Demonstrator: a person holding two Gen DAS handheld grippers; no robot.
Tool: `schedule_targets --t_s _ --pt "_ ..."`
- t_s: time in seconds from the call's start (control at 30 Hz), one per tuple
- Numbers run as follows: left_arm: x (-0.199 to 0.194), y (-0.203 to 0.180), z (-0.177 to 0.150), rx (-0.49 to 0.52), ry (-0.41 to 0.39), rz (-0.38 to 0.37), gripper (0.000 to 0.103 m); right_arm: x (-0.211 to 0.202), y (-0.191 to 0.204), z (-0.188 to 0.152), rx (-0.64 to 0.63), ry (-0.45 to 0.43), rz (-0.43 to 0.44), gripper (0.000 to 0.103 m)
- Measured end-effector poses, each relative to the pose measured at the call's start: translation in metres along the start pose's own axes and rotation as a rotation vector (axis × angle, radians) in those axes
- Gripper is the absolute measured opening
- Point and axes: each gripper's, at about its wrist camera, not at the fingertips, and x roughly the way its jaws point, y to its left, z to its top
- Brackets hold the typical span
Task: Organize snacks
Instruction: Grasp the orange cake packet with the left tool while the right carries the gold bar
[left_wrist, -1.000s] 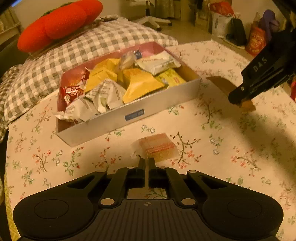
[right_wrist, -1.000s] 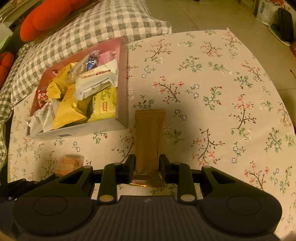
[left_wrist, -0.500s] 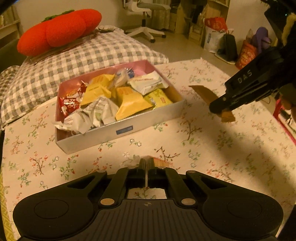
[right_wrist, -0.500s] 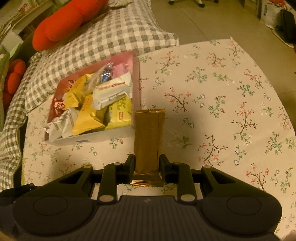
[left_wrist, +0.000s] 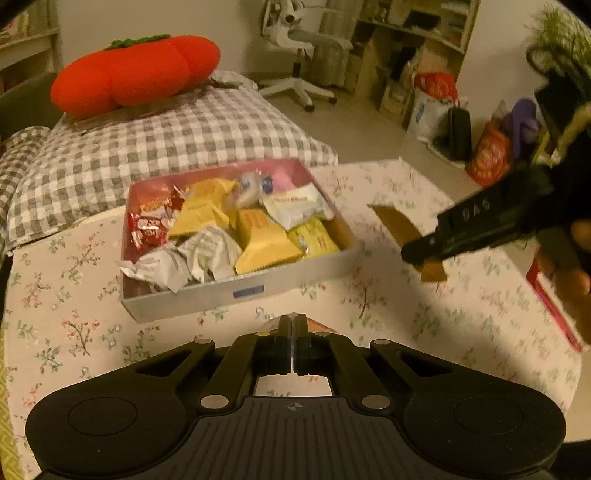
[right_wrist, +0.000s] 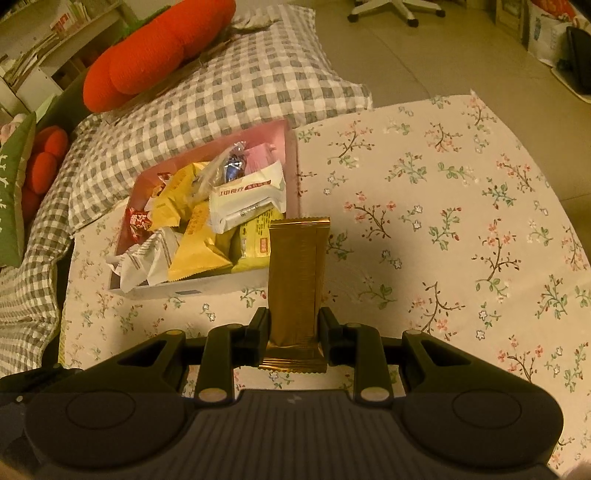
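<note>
A pink-lined snack box (left_wrist: 314, 266) (right_wrist: 291, 155) holds several wrapped snacks in yellow, white and red. My right gripper (right_wrist: 294, 325) is shut on a long gold snack bar (right_wrist: 297, 280) and holds it above the floral tablecloth, just right of the box's near corner. It also shows in the left wrist view (left_wrist: 424, 254) with the bar (left_wrist: 395, 221) to the right of the box. My left gripper (left_wrist: 293, 321) is shut on a small clear-wrapped orange snack (left_wrist: 317, 325), mostly hidden behind the fingers, lifted in front of the box.
The table wears a floral cloth (right_wrist: 443, 221). A checked cushion (left_wrist: 166, 136) with an orange pumpkin pillow (left_wrist: 136, 74) lies behind the box. An office chair (left_wrist: 306, 48) and bags (left_wrist: 487, 155) stand on the floor beyond.
Both grippers have risen. The left one lifted the small snack off the cloth. The right one carried the gold bar up and toward the box.
</note>
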Motion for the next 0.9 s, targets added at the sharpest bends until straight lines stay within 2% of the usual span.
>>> schedule_targets --t_s 0.37,0.63,0.73,0.8,0.9 --pt "-0.015 0.014 0.022 -0.086 -0.082 -0.008 0.000 -0.012 0.014 0.006 -0.025 -0.041 0.057 0.025" --pt "-0.010 0.034 0.051 -0.151 -0.180 0.026 0.000 0.002 0.032 0.022 -0.072 -0.098 0.091 0.025" --pt "0.007 0.043 0.057 -0.163 -0.163 0.058 0.000 0.020 0.038 0.028 -0.090 -0.094 0.080 0.025" --pt "0.013 0.047 0.054 -0.153 -0.142 0.052 0.000 0.029 0.040 0.030 -0.097 -0.083 0.069 0.025" --pt "0.020 0.050 0.034 -0.119 -0.048 -0.045 0.002 0.029 0.041 0.033 -0.106 -0.086 0.073 0.025"
